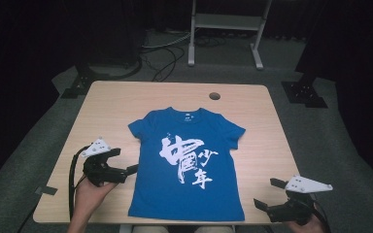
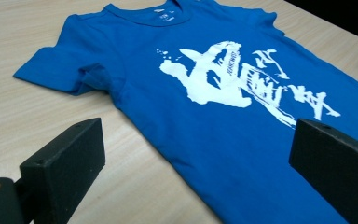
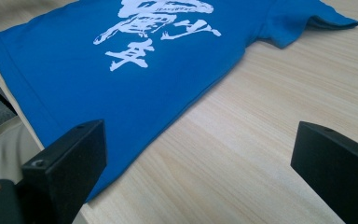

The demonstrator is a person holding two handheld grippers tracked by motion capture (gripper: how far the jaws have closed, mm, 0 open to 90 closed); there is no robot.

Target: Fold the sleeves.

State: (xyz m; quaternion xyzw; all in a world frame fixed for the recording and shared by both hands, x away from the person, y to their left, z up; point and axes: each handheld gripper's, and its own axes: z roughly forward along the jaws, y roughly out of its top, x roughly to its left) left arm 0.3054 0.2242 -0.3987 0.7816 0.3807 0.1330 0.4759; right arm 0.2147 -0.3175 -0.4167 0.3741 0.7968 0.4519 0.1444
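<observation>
So there's one blue t-shirt [image 1: 187,165] lying flat and face up in the middle of a light wood-grain table [image 1: 111,104], collar pointing away from the person and hem sitting right at the near edge. The fabric's looking like soft cotton knit, mostly smooth, with a few little creases around the sleeves, and there's a big white brush-style print [image 1: 187,162] splashed across the chest. The tabletop is a rounded-corner rectangle with one small round hole [image 1: 214,95] near the far edge. Two grippers are hovering here, one per hand. The left gripper [image 1: 124,161] is sitting just beside the shirt's left side, jaws pointing toward it and spread wide, nothing between them; in the left gripper view the blocky matte black jaws are framing the shirt [image 2: 223,93] without touching it. The right gripper [image 1: 267,194] is hanging near the table's near right corner, a bit off from the hem, jaws also gaping apart and empty, with bare wood and the shirt's edge [image 3: 135,74] showing between them. Each one's got a pale grey three-cornered plate on top.
</observation>
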